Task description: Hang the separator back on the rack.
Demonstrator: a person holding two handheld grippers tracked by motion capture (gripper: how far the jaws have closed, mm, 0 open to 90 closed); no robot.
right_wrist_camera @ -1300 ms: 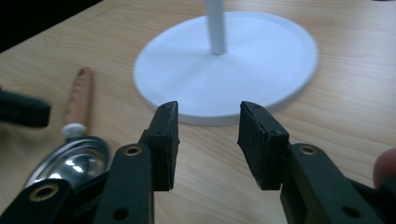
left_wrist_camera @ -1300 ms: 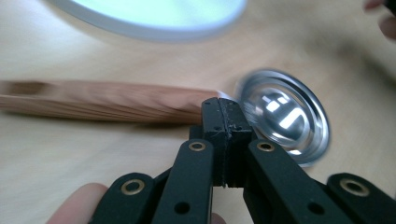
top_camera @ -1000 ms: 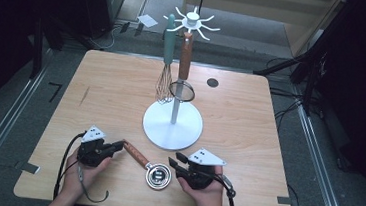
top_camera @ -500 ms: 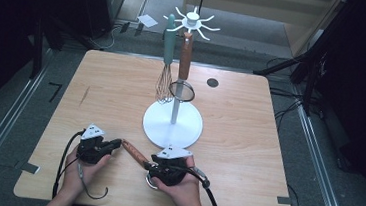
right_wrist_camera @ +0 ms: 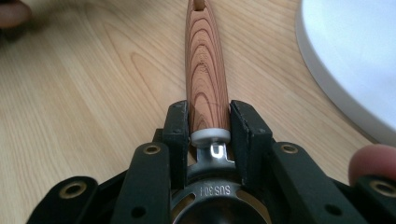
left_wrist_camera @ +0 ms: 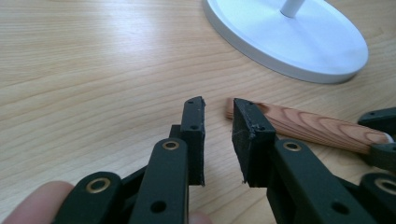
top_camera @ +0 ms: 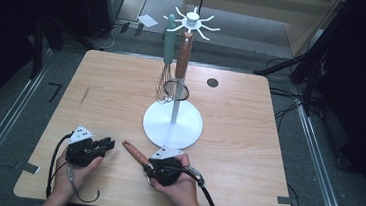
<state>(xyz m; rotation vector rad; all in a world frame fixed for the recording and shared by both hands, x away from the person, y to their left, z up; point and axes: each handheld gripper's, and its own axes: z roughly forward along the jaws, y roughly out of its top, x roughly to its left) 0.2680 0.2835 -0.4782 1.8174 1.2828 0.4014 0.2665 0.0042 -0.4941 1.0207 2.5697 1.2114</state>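
I judge I'm mid-handover: my right gripper [right_wrist_camera: 205,126] has just been closing, its jaws now pressed on the wood-handled utensil [top_camera: 135,152] at the handle's metal end, low in the high view's centre. My left gripper [left_wrist_camera: 218,135] has just been opening; its narrow gap is empty, off the handle's tip. Next I'd lift toward the white rack [top_camera: 173,124]. The utensil's head is hidden beneath my gripper.

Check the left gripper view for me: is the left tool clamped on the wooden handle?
No. The left tool stands open with bare table between its jaws, and the wooden handle lies just beyond its tips.
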